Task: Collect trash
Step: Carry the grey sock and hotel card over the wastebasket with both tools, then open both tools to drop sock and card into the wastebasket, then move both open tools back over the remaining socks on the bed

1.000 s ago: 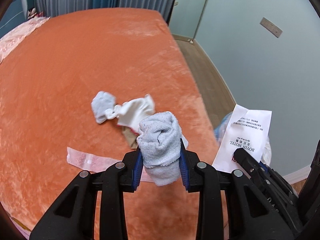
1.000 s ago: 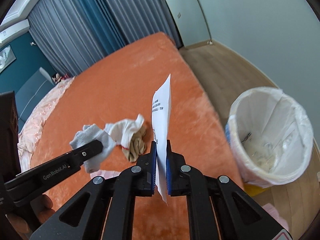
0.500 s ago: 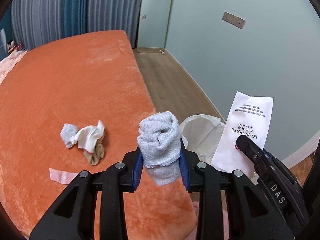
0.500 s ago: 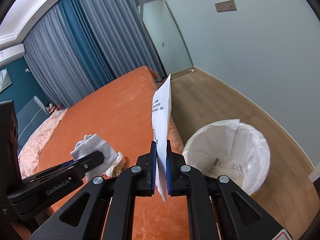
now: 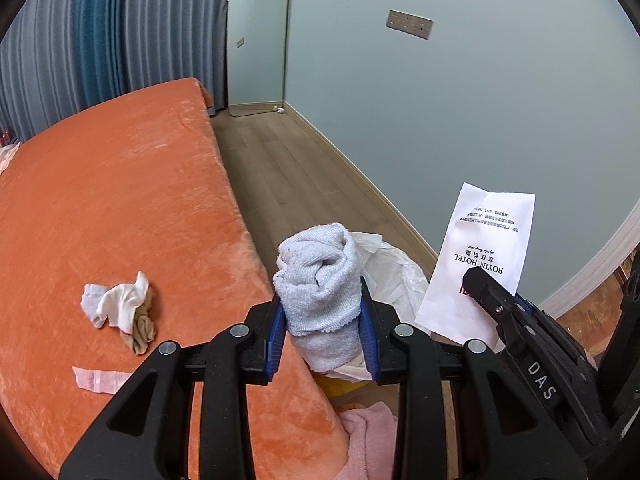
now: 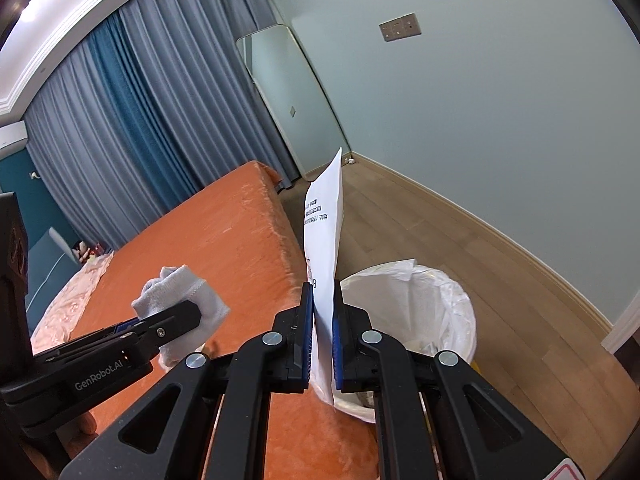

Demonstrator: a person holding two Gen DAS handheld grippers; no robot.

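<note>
left wrist: right claw (image 5: 486, 286) grips "boyin hotel" paper (image 5: 478, 256).

I see bare wooden floor (image 6: 480, 248) open beyond the lined trash bin (image 6: 436, 308); the orange bed (image 6: 224, 240) edge crowds its left, and the wall (image 6: 500, 120) closes the far side.

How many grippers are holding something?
2. The left gripper clamps a rolled grey sock; the right gripper pinches a white hotel paper above the lined trash bin.
</note>
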